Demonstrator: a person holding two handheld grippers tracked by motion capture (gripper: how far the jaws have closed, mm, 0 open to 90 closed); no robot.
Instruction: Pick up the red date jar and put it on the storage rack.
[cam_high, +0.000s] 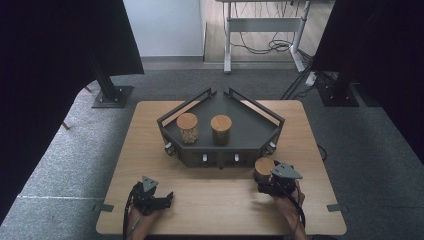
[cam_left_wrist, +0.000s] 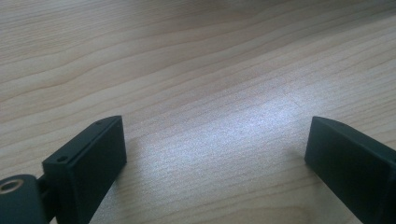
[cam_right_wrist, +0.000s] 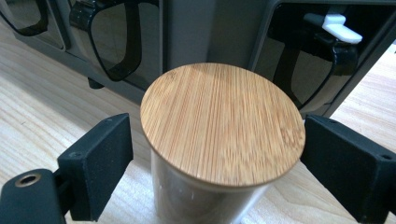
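A glass jar with a round bamboo lid (cam_right_wrist: 222, 121) stands on the wooden table just in front of a dark grey angular rack (cam_high: 250, 132); in the high view this jar (cam_high: 263, 167) is at the rack's front right corner. My right gripper (cam_right_wrist: 215, 149) straddles the jar with a jaw on each side. Table shows between the left jaw and the glass, so the pads are not pressing. In the high view the right gripper (cam_high: 266, 181) is held by a hand at the lower right. My left gripper (cam_left_wrist: 215, 140) hovers open over bare wood, and sits at the table's front left in the high view (cam_high: 169, 197).
Two more bamboo-lidded jars stand on the rack's top, one (cam_high: 187, 127) with pale contents and one (cam_high: 221, 129) beside it. The rack's front face (cam_right_wrist: 187, 32) has openings and a white latch (cam_right_wrist: 343, 25). Black curtains flank the table, and a desk frame (cam_high: 227, 45) stands behind.
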